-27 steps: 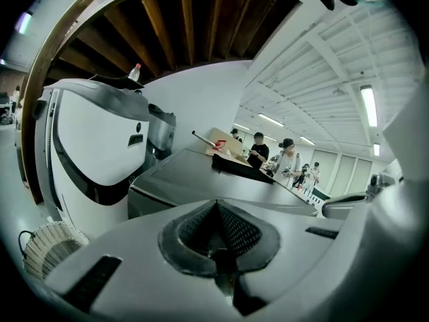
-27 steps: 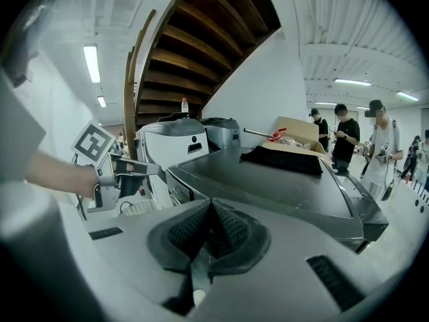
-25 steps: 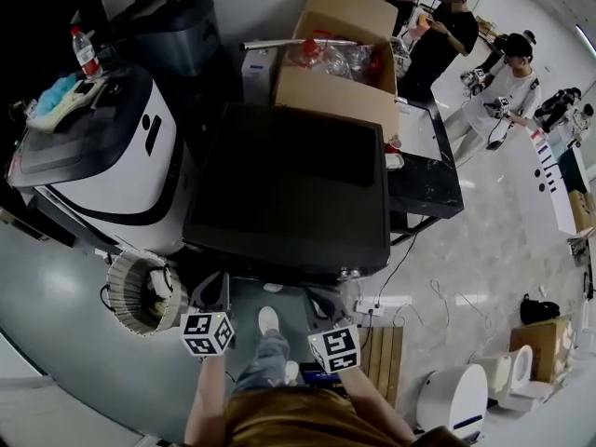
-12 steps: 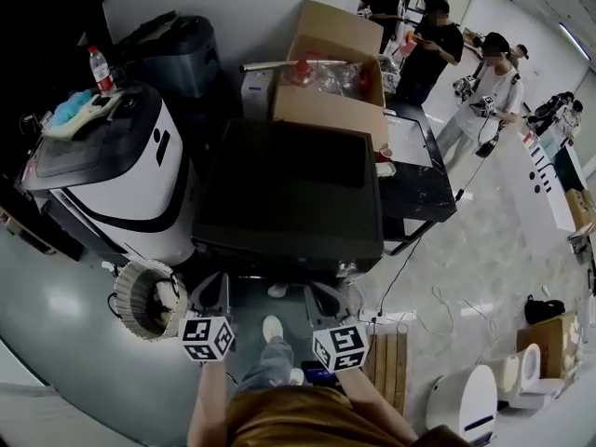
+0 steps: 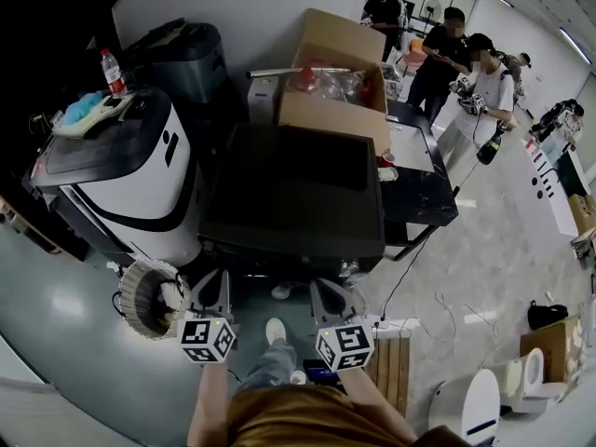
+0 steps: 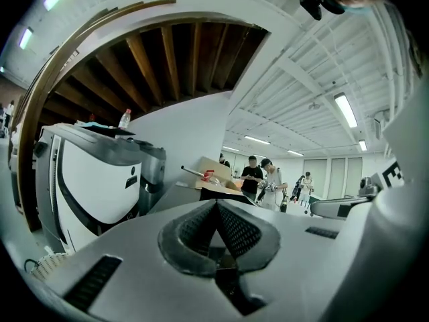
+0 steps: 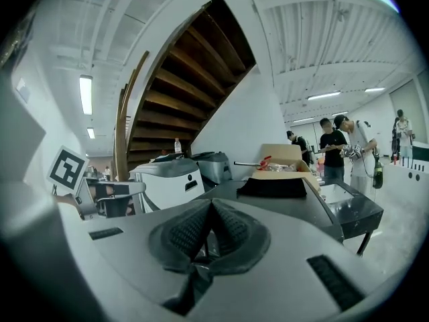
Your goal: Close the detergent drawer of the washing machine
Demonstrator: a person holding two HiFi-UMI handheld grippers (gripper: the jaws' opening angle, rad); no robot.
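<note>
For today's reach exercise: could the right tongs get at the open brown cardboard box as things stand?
Probably not: the right tongs sit shut at the near edge of the black flat-topped machine, whose top lies between them and the open brown cardboard box.

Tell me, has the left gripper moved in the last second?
No, not noticeably. The left gripper still hangs shut just short of the dark machine's front edge, to the right of the round basket.

Washing machine [image 5: 293, 194]: dark, box-shaped, flat black top, upright on the floor. Front face hidden from above, so the detergent drawer's state cannot be told.
</note>
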